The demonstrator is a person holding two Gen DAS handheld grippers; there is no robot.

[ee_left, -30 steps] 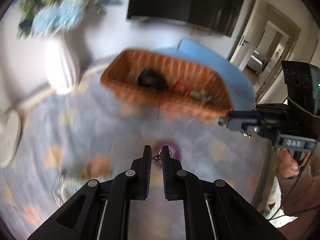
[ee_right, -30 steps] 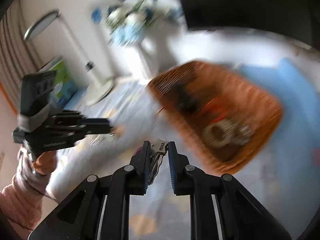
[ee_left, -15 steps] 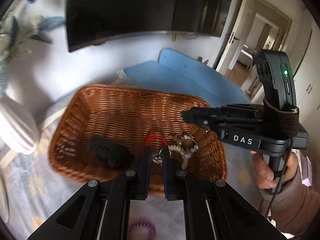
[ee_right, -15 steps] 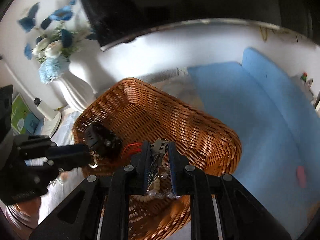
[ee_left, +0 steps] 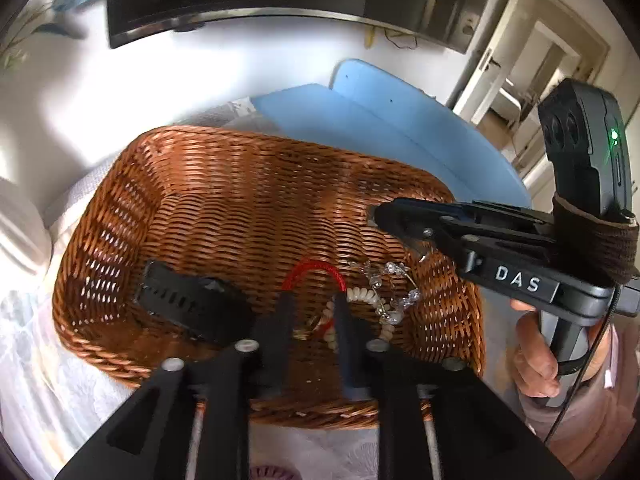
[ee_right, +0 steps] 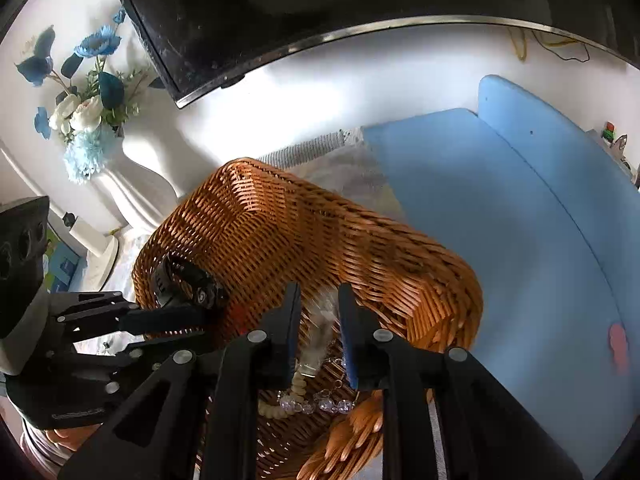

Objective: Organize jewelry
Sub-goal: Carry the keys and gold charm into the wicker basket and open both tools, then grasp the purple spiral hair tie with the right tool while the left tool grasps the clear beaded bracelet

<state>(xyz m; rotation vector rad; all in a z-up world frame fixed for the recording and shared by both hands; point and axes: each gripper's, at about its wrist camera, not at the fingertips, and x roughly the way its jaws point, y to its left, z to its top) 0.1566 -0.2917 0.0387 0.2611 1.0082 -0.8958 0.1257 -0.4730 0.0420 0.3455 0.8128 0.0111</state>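
Note:
A brown wicker basket (ee_left: 224, 184) stands on the table; it also shows in the right wrist view (ee_right: 280, 232). In it lie a black watch (ee_left: 188, 304), a red cord bracelet (ee_left: 316, 270), a pale bead bracelet (ee_left: 360, 294) and a clear crystal chain (ee_left: 394, 276). My left gripper (ee_left: 311, 312) is open over the basket's near side, nothing between the fingers. My right gripper (ee_right: 319, 308) is open above the basket; a blurred pale piece (ee_right: 320, 332) is in the gap below it. The right gripper also shows in the left wrist view (ee_left: 384, 216).
A white vase with blue flowers (ee_right: 120, 176) stands left of the basket. A blue board (ee_right: 500, 216) lies to the right. A dark screen (ee_right: 320, 8) hangs on the wall behind. A pink scrunchie (ee_left: 272, 472) lies on the cloth near me.
Both grippers, shut on small jewelry pieces a second ago, moved over the basket and have opened. The pieces have left the fingers.

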